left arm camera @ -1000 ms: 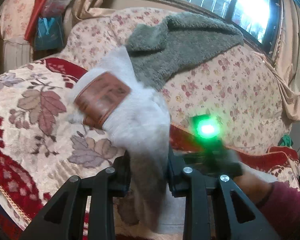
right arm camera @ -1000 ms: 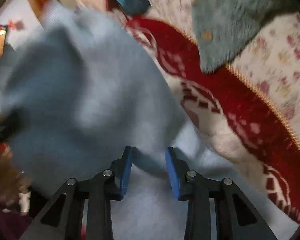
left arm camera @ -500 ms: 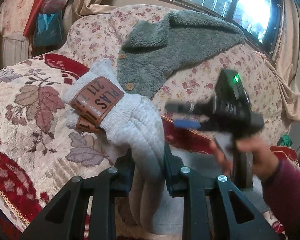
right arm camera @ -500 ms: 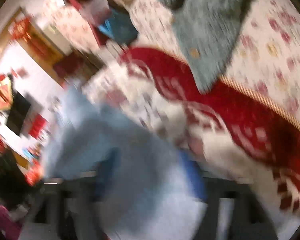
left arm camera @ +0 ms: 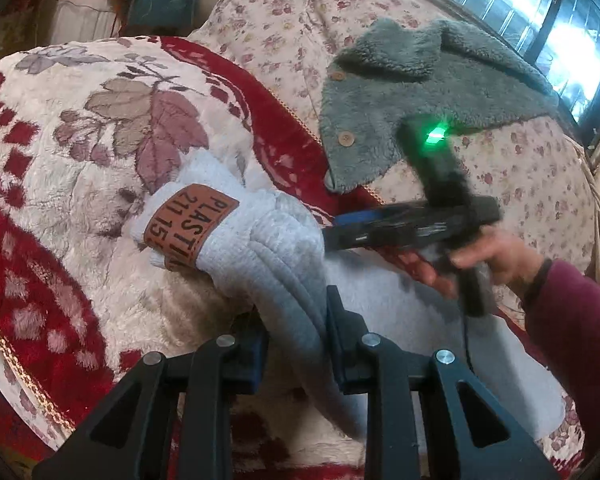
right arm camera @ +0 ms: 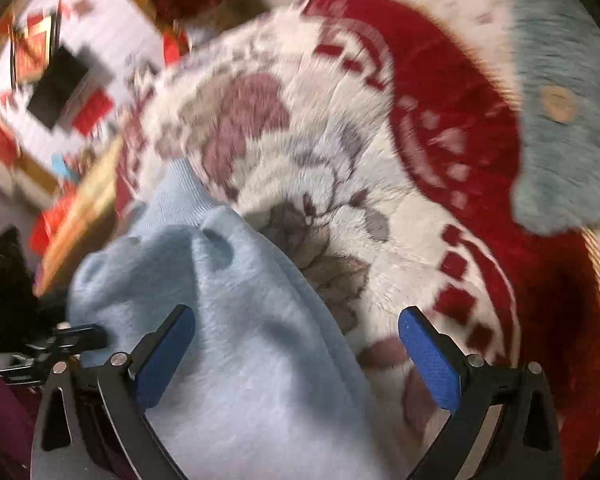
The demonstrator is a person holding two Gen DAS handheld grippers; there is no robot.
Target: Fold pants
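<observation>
My left tongs (left arm camera: 294, 344) pinched the pants (left arm camera: 260, 248), bunched on the blanket (left arm camera: 80, 184); my right tongs (right arm camera: 296, 352) had just sprung wide, nothing gripped. Folding looked half done, with smoothing left.

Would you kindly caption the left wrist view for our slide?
Left gripper clamps grey pants on a floral blanket; right gripper hovers open beside them.

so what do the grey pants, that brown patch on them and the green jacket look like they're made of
Light grey pants: soft fleecy knit, probably cotton blend, with a ribbed, matte surface. Brown rectangular patch: leather or faux leather, smooth with stamped dark lettering. Grey-green jacket: shaggy sherpa-like fleece with a curly pile and pale round buttons.
</observation>
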